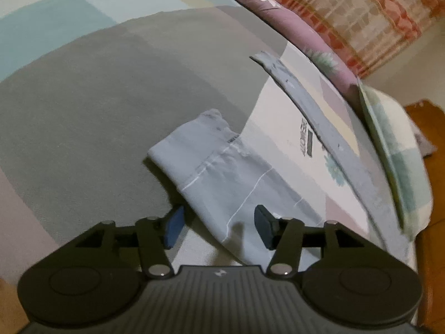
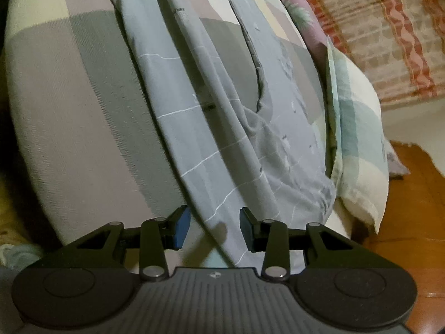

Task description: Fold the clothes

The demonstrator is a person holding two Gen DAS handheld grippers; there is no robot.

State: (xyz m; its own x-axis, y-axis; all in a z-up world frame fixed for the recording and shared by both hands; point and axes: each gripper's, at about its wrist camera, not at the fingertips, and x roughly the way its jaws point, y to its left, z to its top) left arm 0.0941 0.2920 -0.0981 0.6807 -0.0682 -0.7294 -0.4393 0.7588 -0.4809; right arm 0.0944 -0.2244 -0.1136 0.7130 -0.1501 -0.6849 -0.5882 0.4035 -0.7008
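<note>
Grey-blue cloth with thin white lines: a garment [image 1: 222, 172] spread on the bed [image 1: 83, 111], partly over the patchwork sheet, with a pillow [image 2: 358, 128] just beside it at the far edge. In the left wrist view, lying with a rolled or doubled end near the middle and a long narrow strip of the same cloth running off toward the pillow. In the right wrist view, bunched into long lengthwise pleats, rumpled near the pillow, not flat.

Left claw [image 1: 219, 228] released, jaws wide apart, with cloth lying in the gap between them but not pinched. Right claw [image 2: 214, 228] likewise released, jaws apart, straddling the near edge of the garment, no grip taken.

Judged by how things lie: far from a finished fold. No neat stack or squared packet anywhere; one end doubled over, the rest long and creased. Fits either a garment just laid down between folds or one being lined up for a pinch at its near edge; cannot tell which. Left to do, on this showing: smoothing the pleats, bringing the long strip in, and squaring the whole.
</note>
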